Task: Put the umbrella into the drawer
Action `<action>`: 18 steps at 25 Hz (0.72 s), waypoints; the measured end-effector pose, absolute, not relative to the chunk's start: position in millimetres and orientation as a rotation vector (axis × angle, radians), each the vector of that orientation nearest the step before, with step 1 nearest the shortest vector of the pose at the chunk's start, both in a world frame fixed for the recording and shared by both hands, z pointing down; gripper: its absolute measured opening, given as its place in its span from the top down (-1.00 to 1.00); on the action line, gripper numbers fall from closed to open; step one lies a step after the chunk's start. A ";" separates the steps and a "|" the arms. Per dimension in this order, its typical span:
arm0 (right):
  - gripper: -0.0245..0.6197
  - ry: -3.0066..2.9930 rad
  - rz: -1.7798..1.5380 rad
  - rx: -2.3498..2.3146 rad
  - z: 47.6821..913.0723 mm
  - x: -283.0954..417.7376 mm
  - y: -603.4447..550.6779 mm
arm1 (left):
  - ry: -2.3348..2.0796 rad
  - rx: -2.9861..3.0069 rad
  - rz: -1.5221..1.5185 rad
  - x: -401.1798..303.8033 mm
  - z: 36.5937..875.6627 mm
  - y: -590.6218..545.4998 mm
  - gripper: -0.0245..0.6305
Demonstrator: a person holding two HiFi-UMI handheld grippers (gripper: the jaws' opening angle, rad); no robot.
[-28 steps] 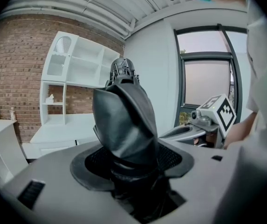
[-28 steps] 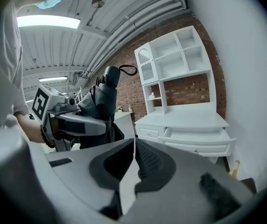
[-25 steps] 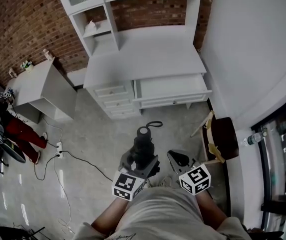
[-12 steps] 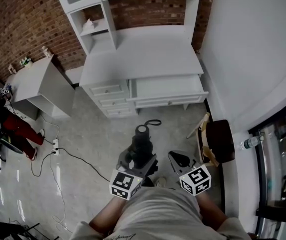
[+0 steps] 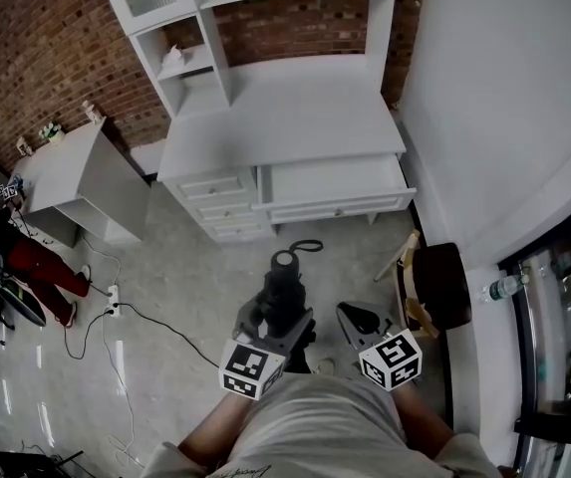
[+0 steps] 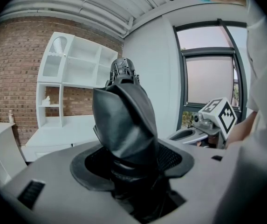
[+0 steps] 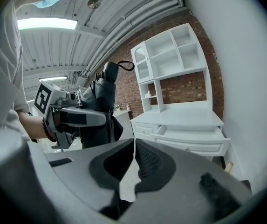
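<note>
A folded black umbrella [image 5: 284,285] stands upright in my left gripper [image 5: 278,319], which is shut on its lower part; a wrist loop hangs at its top end. In the left gripper view the umbrella [image 6: 124,118] fills the gap between the jaws of the left gripper [image 6: 129,158]. My right gripper [image 5: 363,320] hovers beside it, shut with nothing held; in its own view the right gripper [image 7: 134,142] shows pads that meet. The white desk's drawer [image 5: 333,186] stands pulled open and looks bare inside; it also shows as the drawer [image 7: 194,137] ahead of the right jaws.
A white desk with a shelf unit [image 5: 265,28] backs onto a brick wall. A brown chair [image 5: 440,283] stands to the right, near the white wall. A white side cabinet [image 5: 84,175] and floor cables [image 5: 136,312] lie to the left, with a person in red trousers [image 5: 34,263].
The head view has shifted a little, so the desk sits slightly lower and further left. Both grippers keep their pose and the umbrella stays clamped.
</note>
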State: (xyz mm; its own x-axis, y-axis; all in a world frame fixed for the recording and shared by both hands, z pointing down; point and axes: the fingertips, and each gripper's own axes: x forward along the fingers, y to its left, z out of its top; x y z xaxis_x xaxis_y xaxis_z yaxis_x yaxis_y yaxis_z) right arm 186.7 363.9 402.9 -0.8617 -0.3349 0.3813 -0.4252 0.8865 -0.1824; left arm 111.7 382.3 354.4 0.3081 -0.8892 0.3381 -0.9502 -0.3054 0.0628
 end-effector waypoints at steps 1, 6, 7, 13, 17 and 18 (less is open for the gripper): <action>0.83 -2.711 0.377 0.564 403.7 184.6 360.6 | -1.673 2.324 0.351 109.9 355.0 378.4 0.04; 0.83 -2.696 0.383 0.547 408.5 164.9 335.2 | -1.673 2.323 0.338 90.7 356.5 351.7 0.04; 0.83 -2.689 0.384 0.545 410.9 159.3 328.4 | -1.674 2.323 0.331 84.9 358.2 345.3 0.04; 0.83 -2.685 0.372 0.570 411.4 112.8 274.0 | -1.660 2.330 0.314 38.2 367.7 291.1 0.04; 0.83 -2.680 0.365 0.613 408.6 91.0 232.5 | -1.635 2.356 0.318 13.6 367.4 250.4 0.04; 0.83 -2.679 0.367 0.625 407.5 85.9 222.8 | -1.623 2.360 0.322 8.2 368.1 241.1 0.04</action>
